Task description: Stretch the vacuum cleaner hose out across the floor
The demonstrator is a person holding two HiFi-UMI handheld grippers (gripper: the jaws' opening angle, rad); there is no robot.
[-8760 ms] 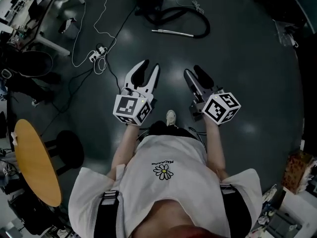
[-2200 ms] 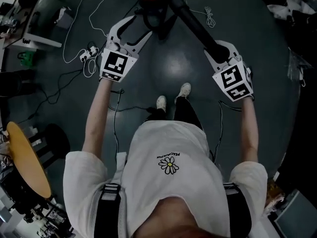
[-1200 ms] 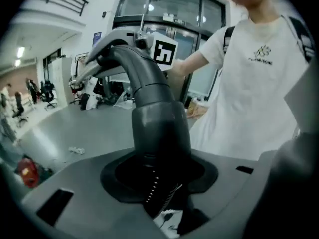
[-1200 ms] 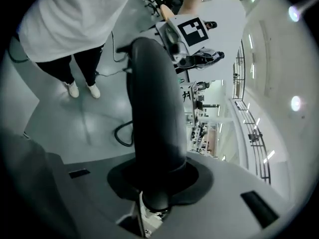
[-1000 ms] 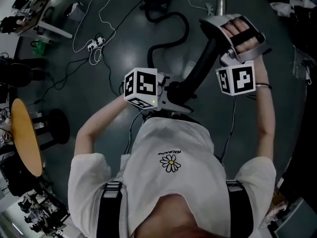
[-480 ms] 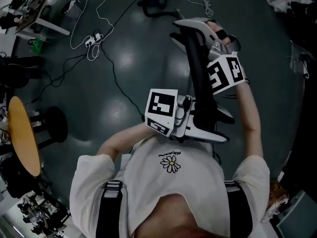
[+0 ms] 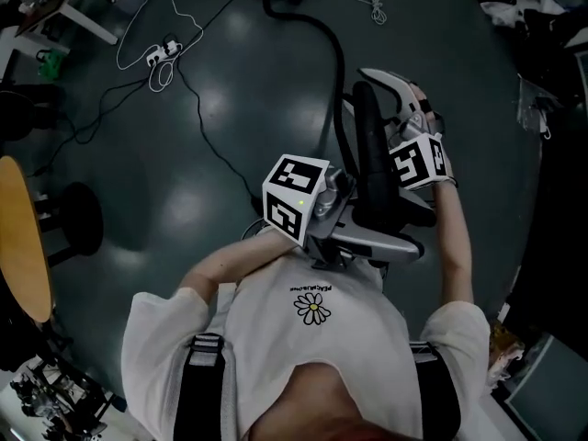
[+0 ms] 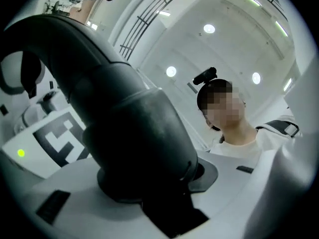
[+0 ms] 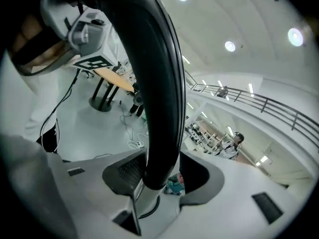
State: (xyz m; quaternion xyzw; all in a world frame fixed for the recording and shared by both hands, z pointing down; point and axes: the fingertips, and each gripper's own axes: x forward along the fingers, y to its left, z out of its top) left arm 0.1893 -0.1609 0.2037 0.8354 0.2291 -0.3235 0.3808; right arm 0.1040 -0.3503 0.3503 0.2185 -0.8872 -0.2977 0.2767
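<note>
The black vacuum hose (image 7: 333, 58) runs from the top edge of the head view down the floor to its thick handle end (image 7: 372, 168), held up in front of my chest. My left gripper (image 7: 418, 232) points right and is shut on that thick end (image 8: 129, 128), which fills the left gripper view between the jaws (image 8: 159, 188). My right gripper (image 7: 367, 95) sits just beyond it, pointing away from me. Its jaws have just been opening. The thinner hose (image 9: 159, 83) still lies between them (image 9: 159, 178), with a gap on one side.
White cables and a power strip (image 7: 156, 58) lie on the dark floor at upper left, and a black cable (image 7: 211, 127) crosses toward my feet. A round wooden table (image 7: 18, 237) and a black stool (image 7: 78, 219) stand at left. Clutter (image 7: 551, 26) lines the right edge.
Both grippers have come closer to my chest with the hose end. The right gripper has slid back along the hose and loosened. The red vacuum has slipped out of view at the top.
</note>
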